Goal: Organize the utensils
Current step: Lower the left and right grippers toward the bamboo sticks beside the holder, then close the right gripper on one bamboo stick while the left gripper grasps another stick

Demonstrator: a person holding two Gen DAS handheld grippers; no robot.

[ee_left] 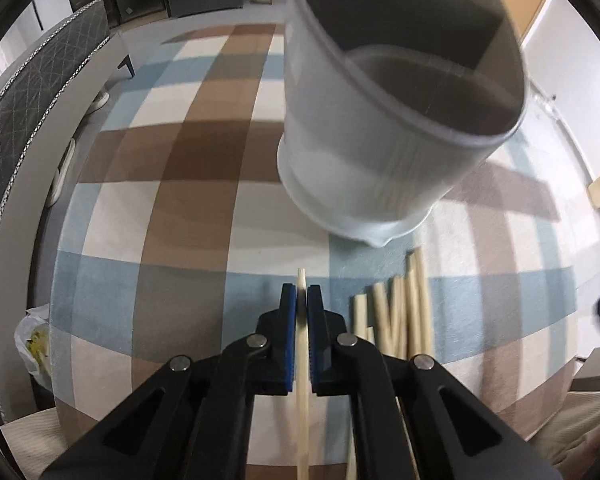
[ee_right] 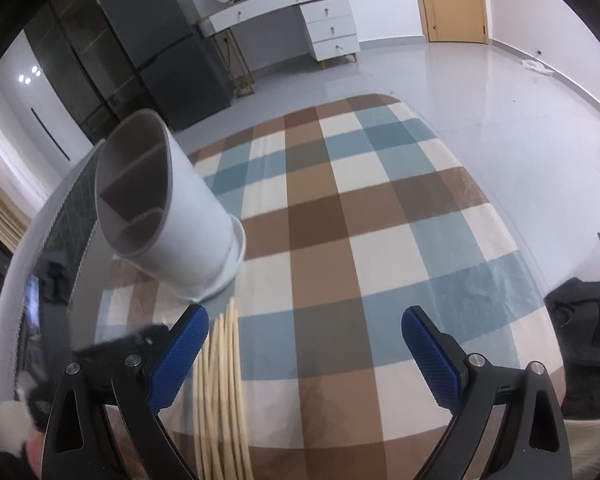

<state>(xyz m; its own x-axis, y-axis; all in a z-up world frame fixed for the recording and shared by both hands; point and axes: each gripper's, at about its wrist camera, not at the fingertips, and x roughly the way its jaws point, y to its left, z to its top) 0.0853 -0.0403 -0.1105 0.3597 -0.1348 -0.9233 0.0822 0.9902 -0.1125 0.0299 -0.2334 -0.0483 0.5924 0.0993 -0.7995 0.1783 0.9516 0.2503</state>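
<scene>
Pinching one pale chopstick (ee_left: 302, 360) between the blue pads of the left gripper (ee_left: 302, 300), jaws pressed together on it, tip poking out just past the pads toward the far side. Lying just to the right on the checked cloth (ee_left: 180, 220): the remaining chopsticks (ee_left: 396, 320), bunched side by side. Standing beyond them, near the far left of the cloth in the right wrist view: the white holder (ee_right: 196, 220), divided inside into compartments, mouth open.

Hanging spread wide over the cloth, gripping nothing: the right gripper (ee_right: 304, 344), left pad just beside the bundle.

Probably handling as a light, stiff, smooth stick, so likely slipping or pivoting under a loose pinch. Best gripping near mid-length, square across the shaft, keeping the tip free for dropping into a compartment.
</scene>
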